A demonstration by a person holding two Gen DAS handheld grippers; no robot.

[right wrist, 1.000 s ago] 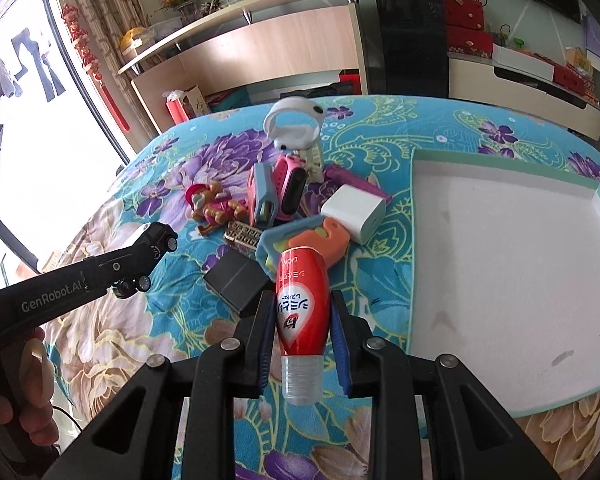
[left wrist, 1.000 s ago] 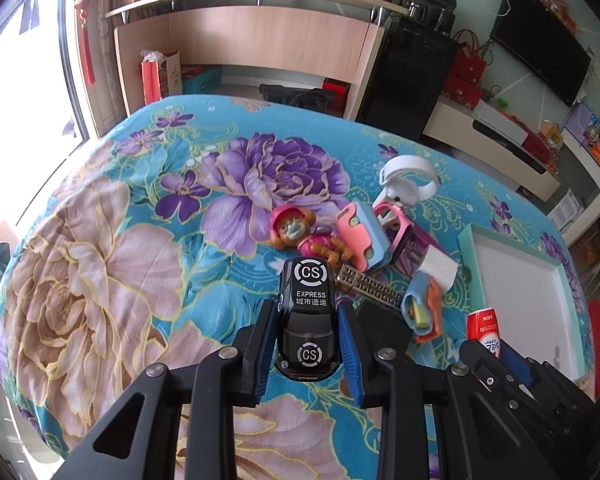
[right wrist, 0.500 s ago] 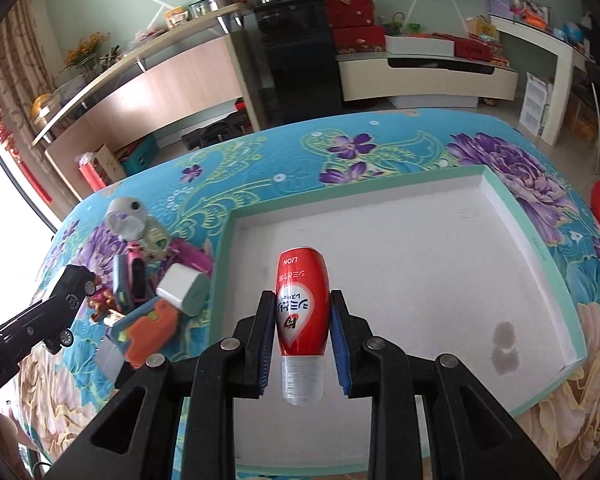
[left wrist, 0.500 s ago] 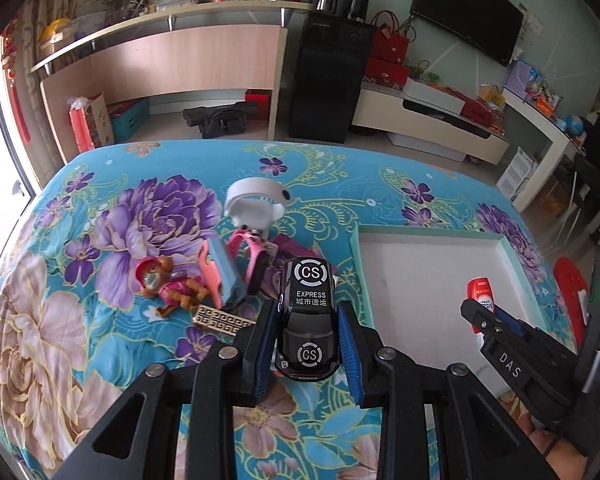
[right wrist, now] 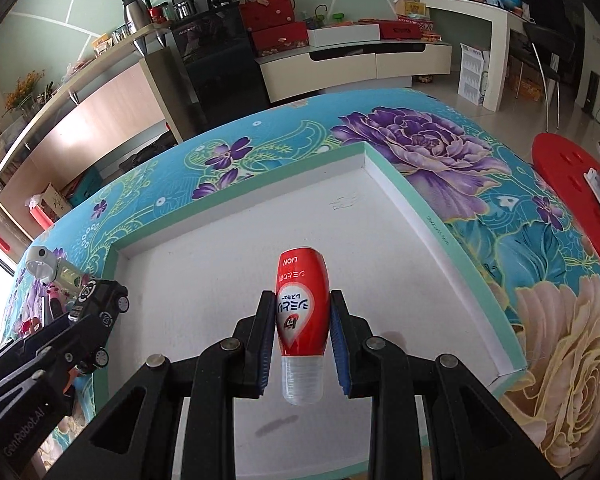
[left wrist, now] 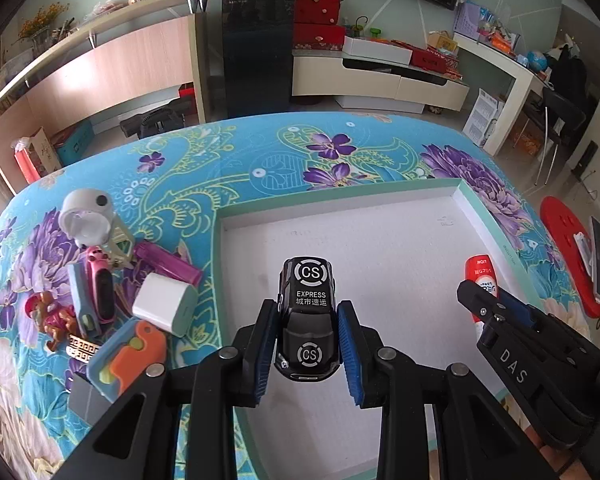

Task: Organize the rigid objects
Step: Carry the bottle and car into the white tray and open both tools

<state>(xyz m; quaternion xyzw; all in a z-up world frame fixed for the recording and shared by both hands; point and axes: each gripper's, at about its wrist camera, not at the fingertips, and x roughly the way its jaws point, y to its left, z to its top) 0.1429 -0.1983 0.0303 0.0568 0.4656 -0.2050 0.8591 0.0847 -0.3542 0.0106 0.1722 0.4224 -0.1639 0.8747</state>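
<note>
Both loads have been carried from the clutter over the white tray [left wrist: 380,240]: the black toy van [left wrist: 309,320] stays gripped in the left claw [left wrist: 308,344], the red bottle [right wrist: 301,312] in the right claw [right wrist: 300,340]. The remaining toy pile [left wrist: 112,300] is seen at nine o'clock on the surface [left wrist: 260,160]; release into the tray is judged next.

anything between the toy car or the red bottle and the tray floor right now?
Nothing visible. The left gripper holds the black toy car over bare white floor of the tray. The right gripper holds the red bottle over bare floor too. The leftover clutter sits outside the tray's left rim.
</note>
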